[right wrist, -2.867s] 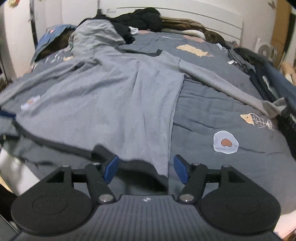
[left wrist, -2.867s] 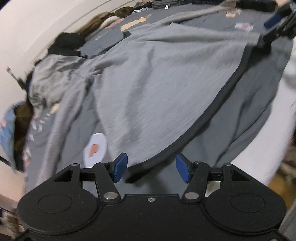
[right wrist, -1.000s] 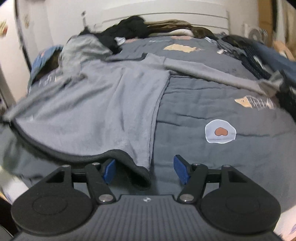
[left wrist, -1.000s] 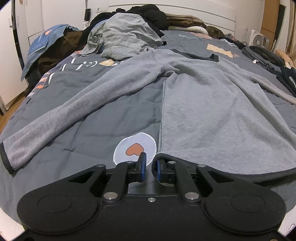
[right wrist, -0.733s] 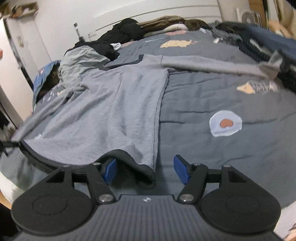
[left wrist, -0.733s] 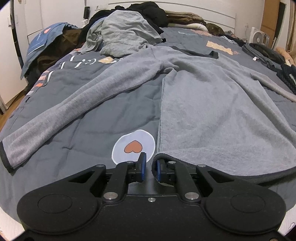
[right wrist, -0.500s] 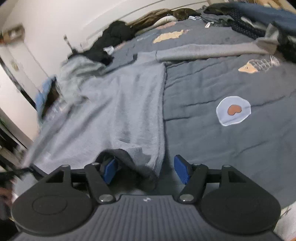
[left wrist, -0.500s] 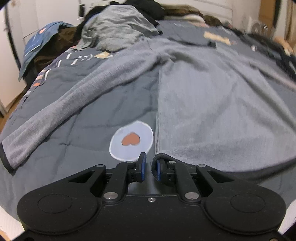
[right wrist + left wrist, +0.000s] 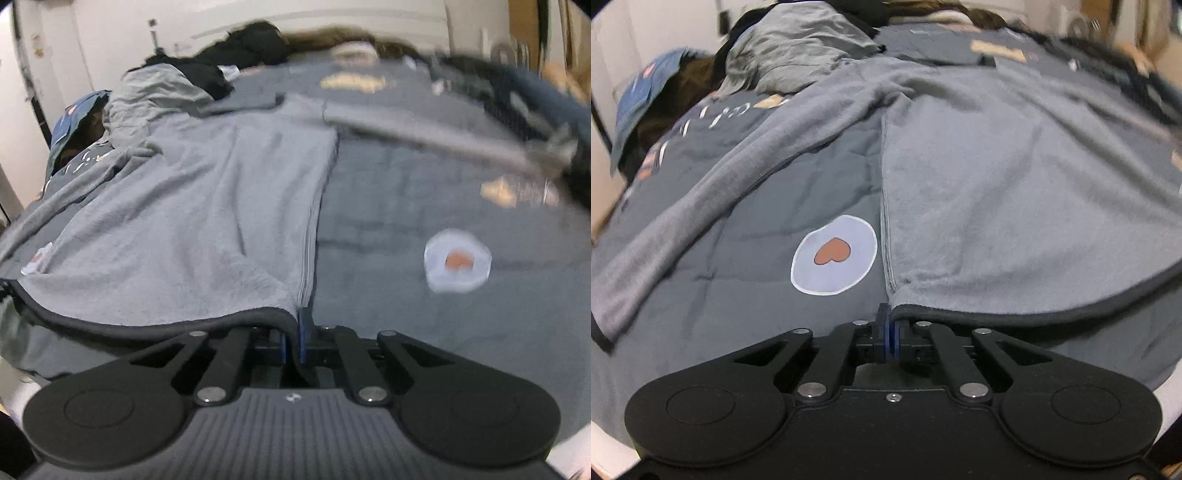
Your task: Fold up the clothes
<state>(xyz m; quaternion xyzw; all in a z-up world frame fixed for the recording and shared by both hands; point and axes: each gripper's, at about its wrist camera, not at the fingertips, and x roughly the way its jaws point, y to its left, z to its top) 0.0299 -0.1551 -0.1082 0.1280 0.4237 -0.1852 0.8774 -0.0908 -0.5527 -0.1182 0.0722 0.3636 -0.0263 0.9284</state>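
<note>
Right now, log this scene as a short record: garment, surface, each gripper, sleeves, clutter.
garment: grey sweatshirt, spread flat, dark hem nearest the cameras
surface: bed with grey quilt printed with heart patches
left gripper: shut on the hem's left corner
right gripper: shut on the hem's right corner
sleeves: left sleeve and right sleeve stretched outward
clutter: pile of clothes near the headboard

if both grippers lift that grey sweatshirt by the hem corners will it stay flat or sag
Likely sag: the grey sweatshirt is soft fleece already rippling on the bed. With the left gripper and right gripper pinching only its corners, the middle should droop. Its sleeves would probably trail limply.
</note>
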